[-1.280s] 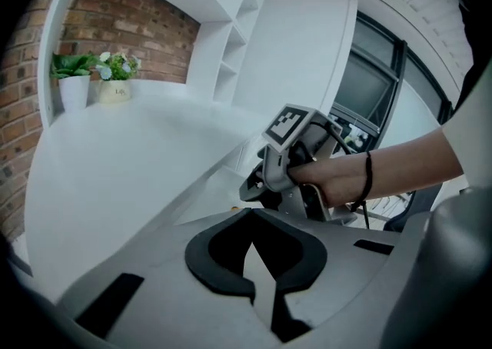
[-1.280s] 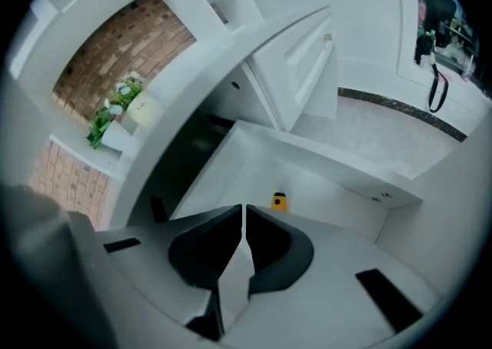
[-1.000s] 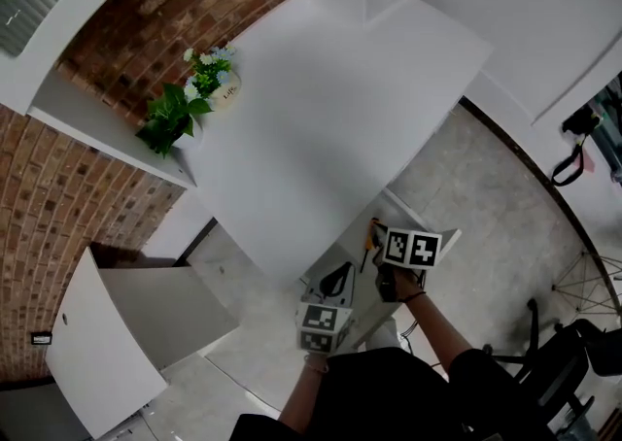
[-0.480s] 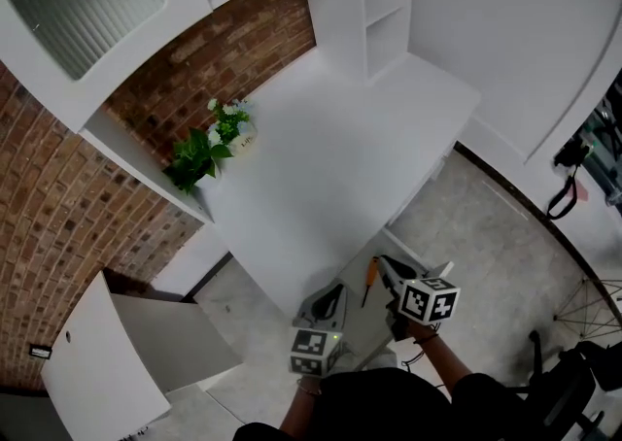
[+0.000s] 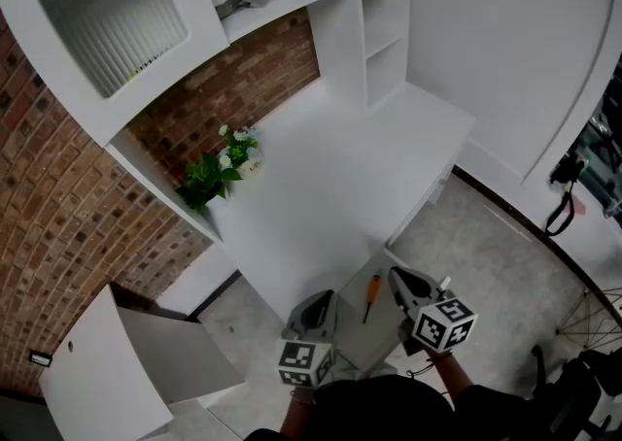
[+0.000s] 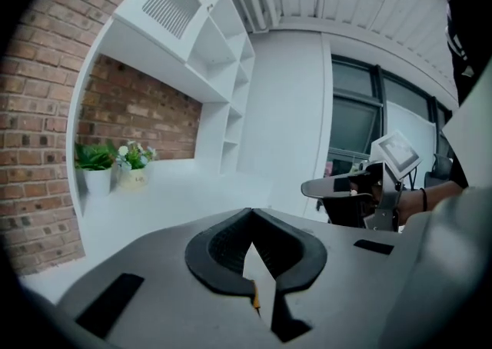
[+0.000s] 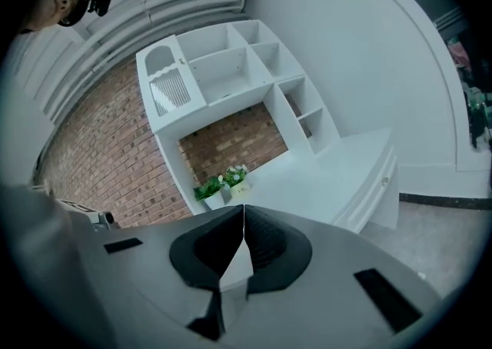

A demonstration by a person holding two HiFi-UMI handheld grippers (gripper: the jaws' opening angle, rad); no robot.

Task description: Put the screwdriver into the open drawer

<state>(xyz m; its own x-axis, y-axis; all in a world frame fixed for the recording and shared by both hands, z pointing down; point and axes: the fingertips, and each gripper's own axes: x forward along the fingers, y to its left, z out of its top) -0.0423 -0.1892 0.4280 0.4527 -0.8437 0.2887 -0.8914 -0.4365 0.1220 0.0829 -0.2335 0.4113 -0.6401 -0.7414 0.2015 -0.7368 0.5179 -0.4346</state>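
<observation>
Screwdriver (image 5: pixel 371 296) lies in the open drawer (image 5: pixel 362 340) under the white desk (image 5: pixel 330 186), its orange handle toward the desk. It sits between my two grippers and touches neither. My left gripper (image 5: pixel 323 297) has its jaws closed on nothing. My right gripper (image 5: pixel 398 276) is likewise closed and empty, tips together.

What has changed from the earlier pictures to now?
The left gripper and the right gripper both rose and drew back from the drawer toward the person; the right one had been beside the screwdriver. Neither took hold of anything. The screwdriver still lies in the open drawer; the plant on the desk has not moved.
</observation>
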